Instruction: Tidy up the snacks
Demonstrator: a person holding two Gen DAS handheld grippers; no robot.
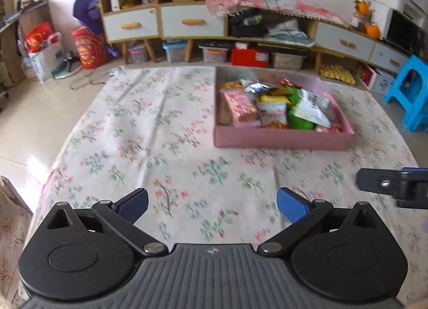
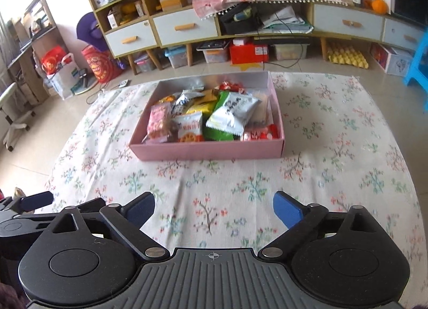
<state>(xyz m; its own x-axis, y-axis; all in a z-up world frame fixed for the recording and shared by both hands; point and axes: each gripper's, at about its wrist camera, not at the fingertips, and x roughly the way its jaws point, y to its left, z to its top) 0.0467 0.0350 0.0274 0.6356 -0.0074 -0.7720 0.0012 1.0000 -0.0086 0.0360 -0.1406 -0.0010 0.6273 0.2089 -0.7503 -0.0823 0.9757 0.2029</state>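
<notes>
Pink card makes the box, and in the left view our snacks are piled inside it — packed so they stay together. Our left gripper hangs wide open, holding nothing, well back from the box. The flowery cloth covers the counter.

From the right view, our right gripper is wide open and empty too. Shelves and drawers line the wall behind.
</notes>
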